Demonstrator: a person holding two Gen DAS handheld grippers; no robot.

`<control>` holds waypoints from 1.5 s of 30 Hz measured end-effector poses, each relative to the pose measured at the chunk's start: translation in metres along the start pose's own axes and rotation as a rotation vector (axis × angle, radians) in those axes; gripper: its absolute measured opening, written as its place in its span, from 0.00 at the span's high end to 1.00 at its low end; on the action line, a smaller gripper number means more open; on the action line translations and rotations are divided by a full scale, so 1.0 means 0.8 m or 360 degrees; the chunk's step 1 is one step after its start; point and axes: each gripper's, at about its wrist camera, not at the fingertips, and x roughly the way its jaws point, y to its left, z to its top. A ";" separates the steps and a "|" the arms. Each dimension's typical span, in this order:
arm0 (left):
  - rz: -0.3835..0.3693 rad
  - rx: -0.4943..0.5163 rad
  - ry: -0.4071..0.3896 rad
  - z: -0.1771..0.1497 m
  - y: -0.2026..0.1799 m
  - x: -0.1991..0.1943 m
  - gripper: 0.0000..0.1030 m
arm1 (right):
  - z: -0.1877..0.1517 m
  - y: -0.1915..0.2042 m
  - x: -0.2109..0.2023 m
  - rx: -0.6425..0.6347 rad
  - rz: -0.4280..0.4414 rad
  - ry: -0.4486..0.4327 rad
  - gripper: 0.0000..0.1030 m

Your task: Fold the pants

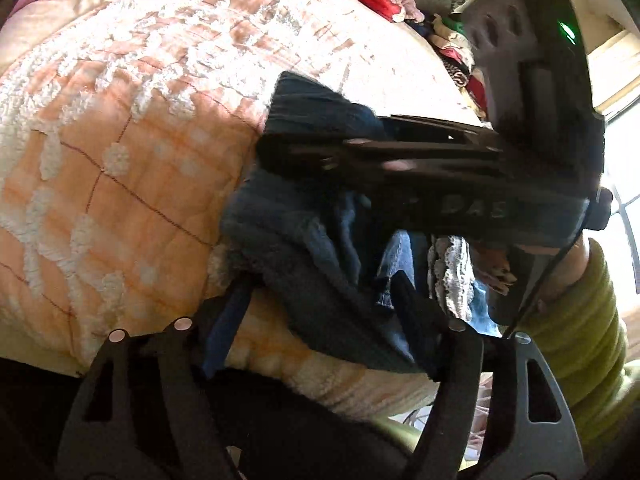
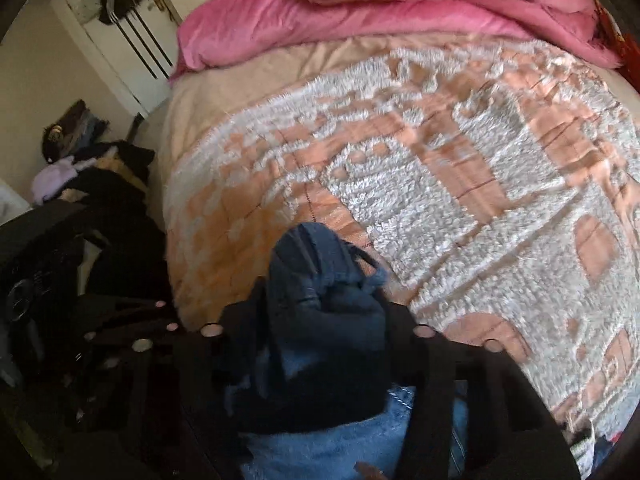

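1. Two grippers were seen at work on one bundle of dark blue pants [image 1: 304,240], which was bunched near the front edge of the bed [image 1: 120,184] and partly lifted off the peach-and-white bedspread.
2. In the left wrist view, the left gripper [image 1: 320,300] was seen closed down on a fold of the fabric, with cloth pinched between its fingers.
3. The right gripper [image 2: 320,320] was seen with the pants gathered between its fingers in its own view; its jaws were narrow and cloth filled the gap, so it was judged to be holding the bundle.
4. The garment was crumpled, not laid flat, and no clean fold line could be made out; the fold was judged to be at an early stage.
5. A risk was judged: several layers were caught at once, so a pull apart could drag the whole wad instead of spreading it.
6. A further risk was judged from the nearness of the bed's front edge: a released grip could let the pants slide off toward the clothes piled [image 2: 100,184] beside the bed.
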 end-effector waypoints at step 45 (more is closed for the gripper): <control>-0.0410 0.0745 0.0121 -0.064 -0.184 0.057 0.13 | -0.258 -0.072 -0.185 0.0821 -0.0196 -0.0561 0.65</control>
